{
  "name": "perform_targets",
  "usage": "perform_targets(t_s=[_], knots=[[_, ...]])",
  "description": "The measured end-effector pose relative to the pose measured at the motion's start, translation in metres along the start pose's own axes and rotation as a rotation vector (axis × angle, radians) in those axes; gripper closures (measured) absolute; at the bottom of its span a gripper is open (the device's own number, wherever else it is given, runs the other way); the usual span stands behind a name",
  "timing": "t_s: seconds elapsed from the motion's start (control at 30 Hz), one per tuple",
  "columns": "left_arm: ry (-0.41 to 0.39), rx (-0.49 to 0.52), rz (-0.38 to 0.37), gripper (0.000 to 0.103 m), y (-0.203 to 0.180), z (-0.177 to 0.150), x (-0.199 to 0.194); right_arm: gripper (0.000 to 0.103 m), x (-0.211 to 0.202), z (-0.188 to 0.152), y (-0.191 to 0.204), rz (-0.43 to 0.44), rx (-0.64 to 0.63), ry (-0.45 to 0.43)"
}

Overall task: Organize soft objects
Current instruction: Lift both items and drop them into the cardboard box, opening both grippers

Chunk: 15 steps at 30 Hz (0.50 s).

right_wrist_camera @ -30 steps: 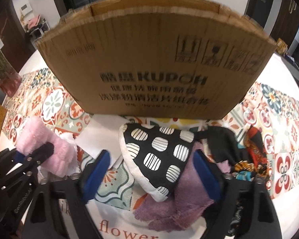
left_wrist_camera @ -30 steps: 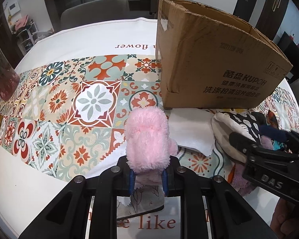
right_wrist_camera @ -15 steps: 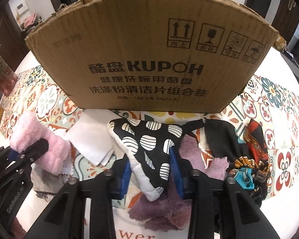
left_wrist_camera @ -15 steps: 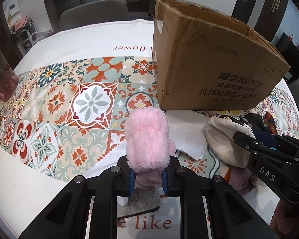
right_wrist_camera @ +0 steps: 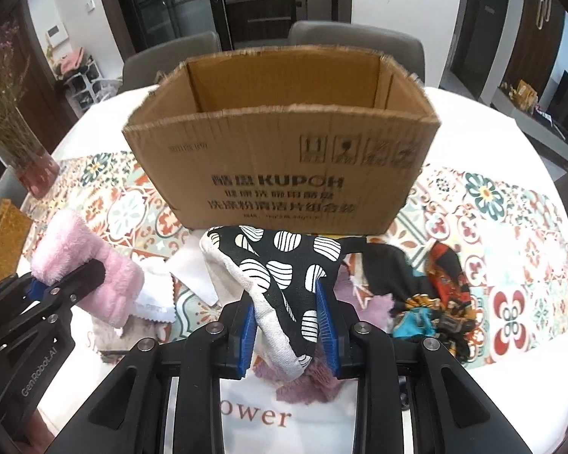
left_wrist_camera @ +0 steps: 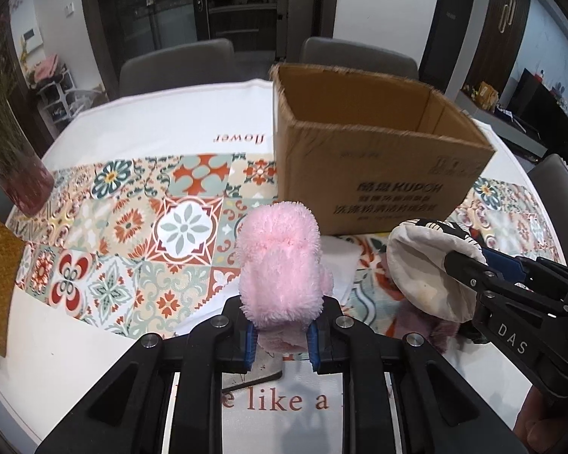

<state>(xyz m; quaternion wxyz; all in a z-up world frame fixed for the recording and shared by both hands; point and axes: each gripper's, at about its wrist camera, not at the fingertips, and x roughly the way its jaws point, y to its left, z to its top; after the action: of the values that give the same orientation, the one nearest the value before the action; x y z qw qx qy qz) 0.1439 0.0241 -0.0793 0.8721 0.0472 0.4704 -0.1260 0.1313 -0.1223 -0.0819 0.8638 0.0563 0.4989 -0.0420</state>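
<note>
Pink fluffy plush (left_wrist_camera: 280, 265) and spotted black-white mitt (right_wrist_camera: 284, 283) are pinched in my left hand-held gripper (left_wrist_camera: 280, 335) and right hand-held gripper (right_wrist_camera: 286, 331), whose jaws have just closed; I judge both must clear the brown cardboard box (right_wrist_camera: 284, 174) rim at upper centre before release.

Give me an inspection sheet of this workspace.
Surface: round table, white cloth with patterned tile runner.
Job's things: open cardboard box; pink fluffy item; black-and-white spotted item; white cloth, purple cloth and colourful fabrics lying loose.
Clutter: vase at the left edge.
Grippers: left gripper shut on the pink fluffy item; right gripper, jaws just closing, shut on the spotted item.
Cables: nothing seen.
Surroundings: grey chairs, dark cabinets.
</note>
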Motion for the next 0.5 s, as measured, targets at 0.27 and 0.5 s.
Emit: perform_targets(t_s=[0.27,0.5], knots=[[-0.070,0.027,0.001,0.082,-0.015,0.017,-0.035,0.073,-0.033,0.014,-0.005,0.013,0.012,-0.058],[-0.131,0.047,-0.015,0.082,-0.027,0.044,-0.059,0.073,-0.065,0.034,-0.011,-0.001,0.017,-0.145]])
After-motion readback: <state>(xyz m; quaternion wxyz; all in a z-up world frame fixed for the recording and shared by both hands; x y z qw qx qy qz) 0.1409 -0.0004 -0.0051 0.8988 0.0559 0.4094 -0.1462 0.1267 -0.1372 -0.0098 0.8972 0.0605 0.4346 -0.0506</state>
